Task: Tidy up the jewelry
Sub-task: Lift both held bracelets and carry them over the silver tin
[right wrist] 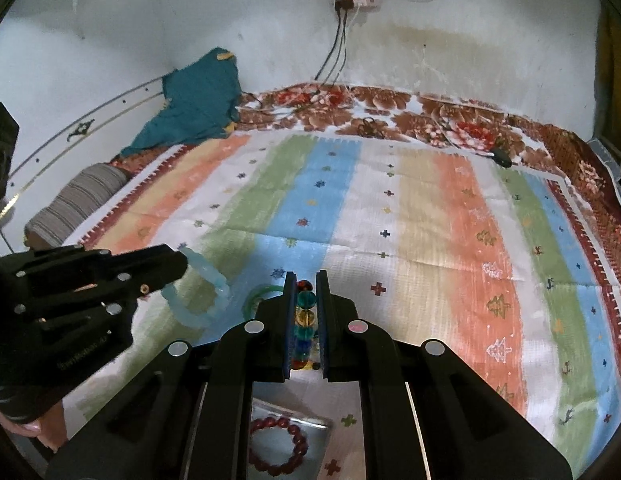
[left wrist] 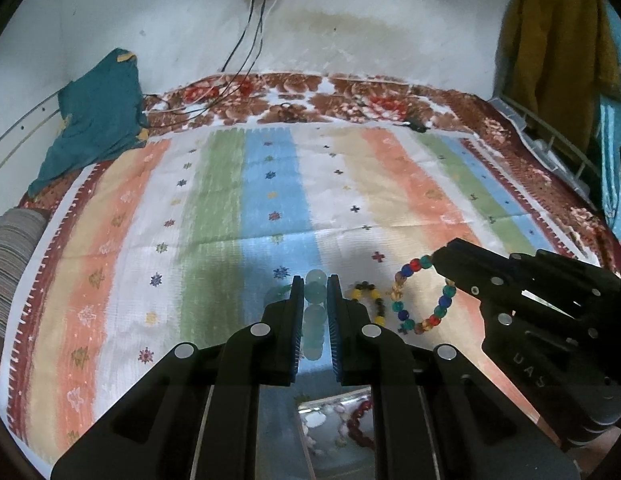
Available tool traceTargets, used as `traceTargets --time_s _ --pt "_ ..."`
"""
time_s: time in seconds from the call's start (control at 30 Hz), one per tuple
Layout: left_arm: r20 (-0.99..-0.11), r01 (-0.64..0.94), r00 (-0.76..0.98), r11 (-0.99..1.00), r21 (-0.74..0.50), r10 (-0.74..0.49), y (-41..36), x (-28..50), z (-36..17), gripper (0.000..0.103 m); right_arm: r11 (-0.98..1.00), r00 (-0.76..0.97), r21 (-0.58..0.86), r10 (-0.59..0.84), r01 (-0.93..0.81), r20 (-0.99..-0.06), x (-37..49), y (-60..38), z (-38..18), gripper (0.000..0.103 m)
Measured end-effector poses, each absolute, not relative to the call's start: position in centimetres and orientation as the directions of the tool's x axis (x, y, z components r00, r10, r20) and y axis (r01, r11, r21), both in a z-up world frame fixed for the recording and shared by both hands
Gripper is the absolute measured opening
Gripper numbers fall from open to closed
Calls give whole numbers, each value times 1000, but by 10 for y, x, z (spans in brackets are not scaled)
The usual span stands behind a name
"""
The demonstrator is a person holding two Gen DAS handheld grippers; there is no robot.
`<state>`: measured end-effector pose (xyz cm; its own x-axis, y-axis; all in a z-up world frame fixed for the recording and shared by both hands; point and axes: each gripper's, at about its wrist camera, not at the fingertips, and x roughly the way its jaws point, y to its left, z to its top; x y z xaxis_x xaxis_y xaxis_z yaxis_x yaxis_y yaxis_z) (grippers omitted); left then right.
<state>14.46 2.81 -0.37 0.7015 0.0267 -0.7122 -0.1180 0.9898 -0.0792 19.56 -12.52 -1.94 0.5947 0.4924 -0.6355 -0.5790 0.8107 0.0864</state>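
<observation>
My left gripper [left wrist: 315, 286] is shut on a pale aqua bead bracelet [left wrist: 314, 312], which hangs as a loop in the right wrist view [right wrist: 202, 296]. My right gripper [right wrist: 306, 280] is shut on a multicolour bead bracelet [right wrist: 304, 320], seen as a loop in the left wrist view [left wrist: 422, 296]. A yellow and black bead bracelet [left wrist: 370, 300] lies on the striped cloth between them. A green bangle [right wrist: 256, 296] lies on the cloth left of my right gripper. A dark red bead bracelet [right wrist: 278, 448] lies in a clear tray [right wrist: 322, 424] below the grippers.
The striped cloth [left wrist: 270, 200] covers a bed with a floral blanket [left wrist: 310, 96]. A teal garment [left wrist: 98, 116] and a striped pillow [right wrist: 78, 200] lie at the left. Cables [left wrist: 246, 52] hang from a wall socket. A mustard garment [left wrist: 558, 40] hangs at the right.
</observation>
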Motion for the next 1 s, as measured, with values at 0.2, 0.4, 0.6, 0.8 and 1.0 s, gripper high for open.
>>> traceTargets --time_s 0.2,0.4,0.6,0.8,1.0 --pt "-693 -95 721 991 -92 5 18 126 5 11 811 612 79 498 -580 -615 179 -135 -13 11" --pt "-681 -72 733 993 -94 -11 8 109 9 11 811 611 78 497 -580 -616 168 -142 -13 11" --pt "-677 -55 735 993 -101 -29 3 94 11 11 807 606 84 503 -584 -617 162 -146 -13 11" --pt "-669 -41 742 994 -106 -41 0 83 13 11 803 607 81 508 -590 -611 147 -153 -12 11" --pt "-675 -38 735 992 -124 -56 0 78 10 11 801 603 74 505 -594 -618 139 -155 -14 11"
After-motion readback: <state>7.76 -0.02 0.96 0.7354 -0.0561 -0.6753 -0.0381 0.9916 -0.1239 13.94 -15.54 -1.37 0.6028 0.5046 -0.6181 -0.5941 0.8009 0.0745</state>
